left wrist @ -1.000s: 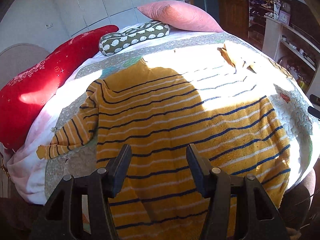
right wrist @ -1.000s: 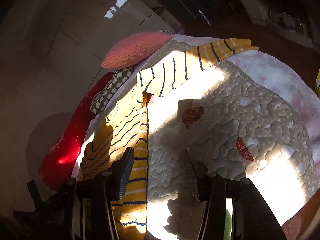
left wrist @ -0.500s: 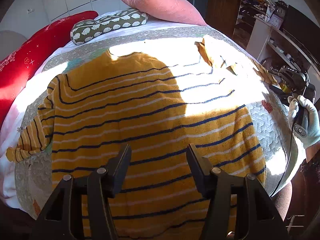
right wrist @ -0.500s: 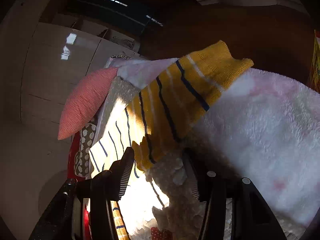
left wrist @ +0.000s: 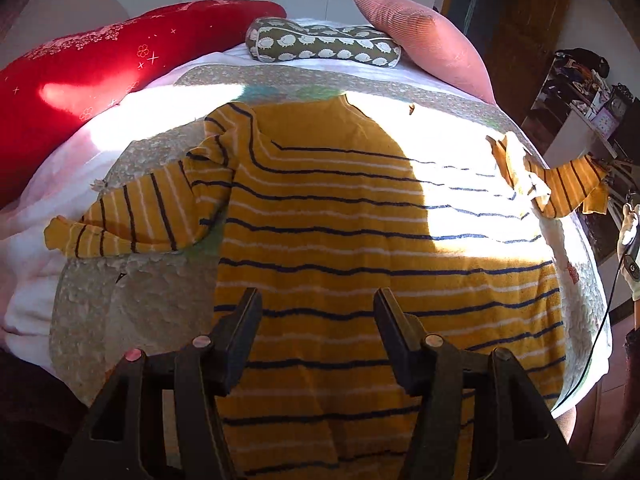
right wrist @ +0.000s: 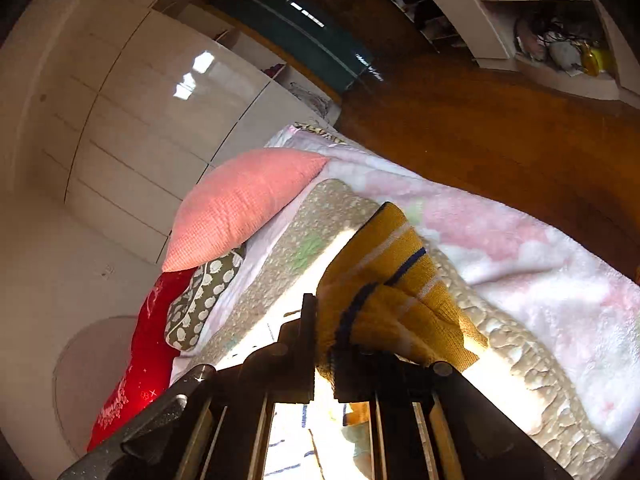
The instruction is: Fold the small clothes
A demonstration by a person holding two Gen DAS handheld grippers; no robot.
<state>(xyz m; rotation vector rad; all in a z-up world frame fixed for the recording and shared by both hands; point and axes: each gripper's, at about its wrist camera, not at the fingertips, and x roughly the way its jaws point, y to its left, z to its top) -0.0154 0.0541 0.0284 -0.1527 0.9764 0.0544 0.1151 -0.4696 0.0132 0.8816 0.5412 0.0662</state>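
Note:
A yellow sweater (left wrist: pixel 340 240) with dark blue and white stripes lies flat on the quilted bed cover (left wrist: pixel 140 300), neck toward the pillows. Its left sleeve (left wrist: pixel 132 216) is spread out to the left. My left gripper (left wrist: pixel 316 300) hovers open over the sweater's lower body with nothing between its fingers. The right sleeve (left wrist: pixel 568 188) is raised off the bed at the right edge. In the right wrist view my right gripper (right wrist: pixel 324 320) is closing on that sleeve's cuff (right wrist: pixel 400 280), and the pads pinch the bunched knit.
A red pillow (left wrist: pixel 100 68), a green patterned bolster (left wrist: pixel 324 44) and a pink pillow (left wrist: pixel 424 40) line the head of the bed. A pink fleece blanket (right wrist: pixel 540 260) hangs over the bed's right side. Shelves (left wrist: pixel 580 100) and a wooden door (right wrist: pixel 480 140) stand beyond.
My right gripper went from open over the quilt to the right sleeve's cuff, shut on it and lifted it. The left gripper swung left over the sweater and stayed open.

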